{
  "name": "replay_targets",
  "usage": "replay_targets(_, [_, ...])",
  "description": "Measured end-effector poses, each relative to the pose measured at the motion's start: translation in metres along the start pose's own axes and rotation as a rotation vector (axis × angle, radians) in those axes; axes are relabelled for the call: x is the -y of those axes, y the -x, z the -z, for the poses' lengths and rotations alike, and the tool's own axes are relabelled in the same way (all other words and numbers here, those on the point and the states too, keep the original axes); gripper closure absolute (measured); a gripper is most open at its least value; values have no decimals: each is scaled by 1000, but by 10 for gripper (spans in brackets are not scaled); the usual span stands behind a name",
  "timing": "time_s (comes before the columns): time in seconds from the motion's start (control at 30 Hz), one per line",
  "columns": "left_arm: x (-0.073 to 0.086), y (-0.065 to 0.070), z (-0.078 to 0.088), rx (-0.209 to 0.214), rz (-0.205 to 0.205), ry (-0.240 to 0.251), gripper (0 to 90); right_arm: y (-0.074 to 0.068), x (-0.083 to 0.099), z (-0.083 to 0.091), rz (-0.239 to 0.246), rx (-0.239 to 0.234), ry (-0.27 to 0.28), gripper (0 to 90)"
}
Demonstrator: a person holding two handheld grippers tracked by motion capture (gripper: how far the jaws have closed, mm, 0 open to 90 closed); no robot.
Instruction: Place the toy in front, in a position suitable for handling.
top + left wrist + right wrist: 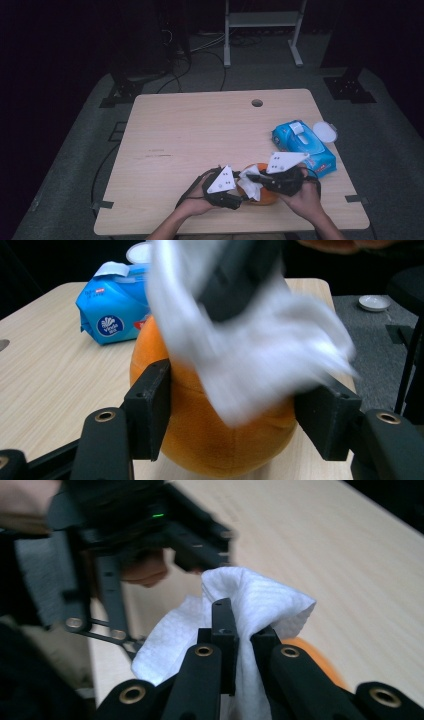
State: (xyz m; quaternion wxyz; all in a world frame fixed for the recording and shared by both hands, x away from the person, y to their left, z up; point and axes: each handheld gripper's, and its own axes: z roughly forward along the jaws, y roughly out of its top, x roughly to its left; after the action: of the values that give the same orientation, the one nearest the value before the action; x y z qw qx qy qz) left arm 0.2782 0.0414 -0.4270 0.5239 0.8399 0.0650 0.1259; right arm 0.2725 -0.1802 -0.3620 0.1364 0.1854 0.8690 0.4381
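Note:
An orange (pixel 269 198) rests on the wooden table (pixel 200 130) near its front edge. My left gripper (pixel 232 415) reaches it from the left, and its two black pads (pixel 150 405) press on the orange's (pixel 220 445) sides. From the right, my right gripper (pixel 242 630) is shut on a crumpled white tissue (pixel 260 600). The tissue (pixel 260 350) lies blurred over the top of the orange, with the right gripper's dark jaws above it. From the high view, both grippers meet over the orange, left gripper (pixel 241 199) and right gripper (pixel 256 179).
A blue tissue pack (pixel 304 147) lies right behind the orange, near the table's right edge, with a round white lid (pixel 325 131) beside it. A cable hole (pixel 257 103) sits at the far edge. Cables trail from both grippers. A metal stand (pixel 262 30) rises beyond the table.

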Motion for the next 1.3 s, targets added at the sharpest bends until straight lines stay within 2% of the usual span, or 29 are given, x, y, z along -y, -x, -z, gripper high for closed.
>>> replay_targets(0.1, [4,-5,2,-3,10,-7,359,17,10,10,-47,37,-8,857])
replay_targets(0.17, [6,-10,3,-5,51,-4,333,28,19,15,-91,28,-11,857])
replay_targets(0.27, [9,-18,1,37,176,8,241,32,26,16,-112,18,-8,857])
replay_targets(0.3, [10,-21,0,65,247,20,208,31,26,15,-111,18,-9,856])
replay_targets(0.33, [11,-23,0,78,293,31,192,30,25,15,-108,11,-12,857])
replay_targets(0.37, [12,-25,0,82,326,35,190,28,24,13,-103,4,-15,856])
replay_targets(0.43, [12,-26,1,89,347,36,207,25,22,11,-91,-11,-23,856])
replay_targets(0.57, [10,-20,1,69,289,22,285,14,15,6,-63,-14,-30,856])
replay_targets(0.77, [1,2,-3,53,66,5,302,-8,1,-8,16,-50,-21,856])
replay_targets(0.8, [0,4,-4,49,34,-8,303,-10,-1,-10,29,-51,-32,856])
replay_targets(0.83, [0,5,-5,44,20,-17,304,-12,-1,-12,44,-48,-43,856])
replay_targets(0.9, [2,3,-4,45,40,-9,310,-10,-1,-10,51,-34,-57,855])
replay_targets(1.0, [4,0,-3,47,60,-7,310,0,3,-3,37,-8,-68,853])
replay_targets(1.1, [5,-1,-4,51,74,-3,290,9,8,5,-4,5,-61,855])
replay_targets(1.2, [4,-5,-7,91,170,16,208,9,10,4,-25,2,-42,855])
replay_targets(1.23, [4,-5,-7,91,194,16,189,6,9,1,-25,0,-34,855])
replay_targets(1.3, [5,-6,-8,89,188,10,197,1,7,-6,-17,-36,-25,855])
